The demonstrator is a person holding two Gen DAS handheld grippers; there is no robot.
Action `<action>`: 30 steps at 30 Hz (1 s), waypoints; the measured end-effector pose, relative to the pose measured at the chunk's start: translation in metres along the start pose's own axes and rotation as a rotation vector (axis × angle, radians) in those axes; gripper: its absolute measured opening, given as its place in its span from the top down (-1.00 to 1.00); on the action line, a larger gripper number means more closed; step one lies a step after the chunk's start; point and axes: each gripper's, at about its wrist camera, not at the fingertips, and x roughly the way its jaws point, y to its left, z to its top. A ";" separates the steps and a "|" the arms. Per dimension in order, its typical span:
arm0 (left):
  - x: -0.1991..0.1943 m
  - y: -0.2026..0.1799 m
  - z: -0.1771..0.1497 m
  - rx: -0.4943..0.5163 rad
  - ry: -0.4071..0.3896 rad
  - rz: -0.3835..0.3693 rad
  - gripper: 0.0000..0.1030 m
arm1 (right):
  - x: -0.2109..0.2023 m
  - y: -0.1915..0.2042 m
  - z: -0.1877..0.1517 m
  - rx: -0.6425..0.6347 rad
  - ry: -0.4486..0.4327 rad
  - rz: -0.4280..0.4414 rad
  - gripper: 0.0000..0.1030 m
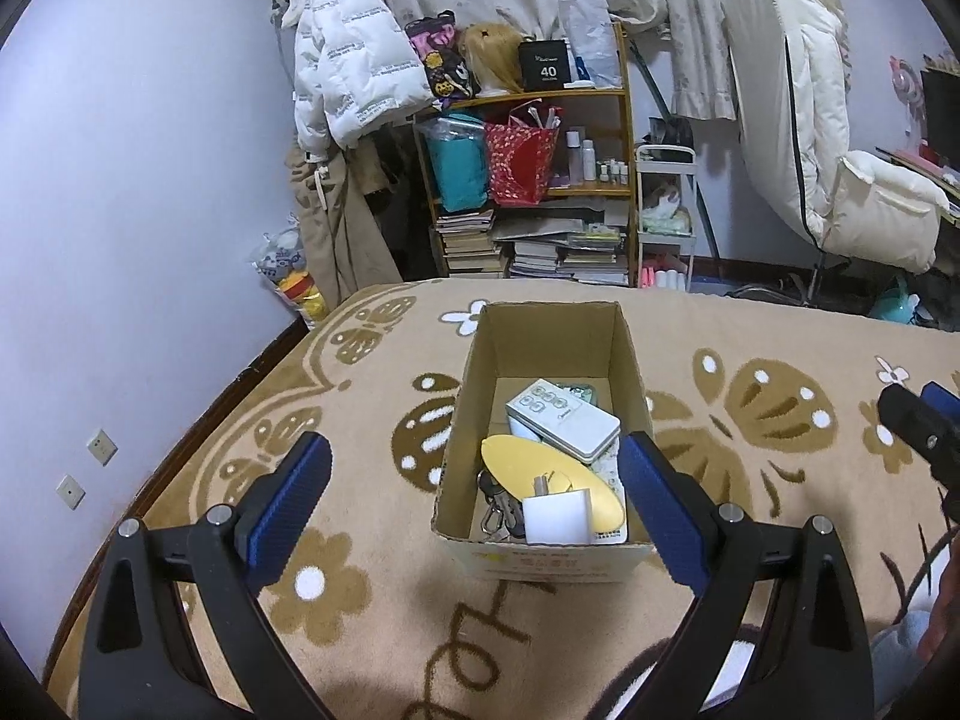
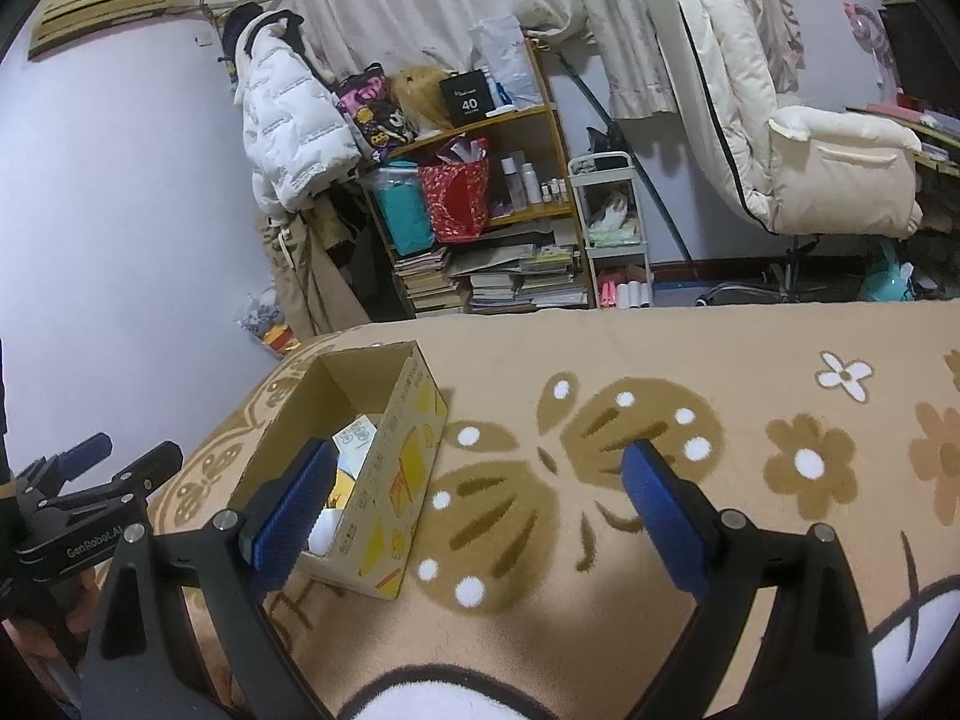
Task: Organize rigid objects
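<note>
Cardboard box on flowered tan blanket, cluttered shelf behind; both grippers spread, empty.

"40" in white on a black box on the top shelf, with small unreadable script above and below it. "GenRobot.AI" in white on the body of the left tool, in the right wrist view. White puffer jacket has repeated lines of black print, too small to read. Cardboard box has orange graphics and characters on its side, not legible. Blanket carries large brown lettering, only partly in view, unreadable.
</note>
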 end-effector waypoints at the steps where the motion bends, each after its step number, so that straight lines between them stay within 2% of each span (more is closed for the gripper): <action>1: 0.001 -0.001 -0.001 0.005 0.003 0.001 -0.86 | 0.001 0.002 -0.001 -0.010 0.004 -0.002 -0.96; 30: 0.008 -0.005 -0.007 0.011 0.027 0.005 -0.86 | 0.007 0.009 -0.008 -0.030 0.034 -0.011 -0.96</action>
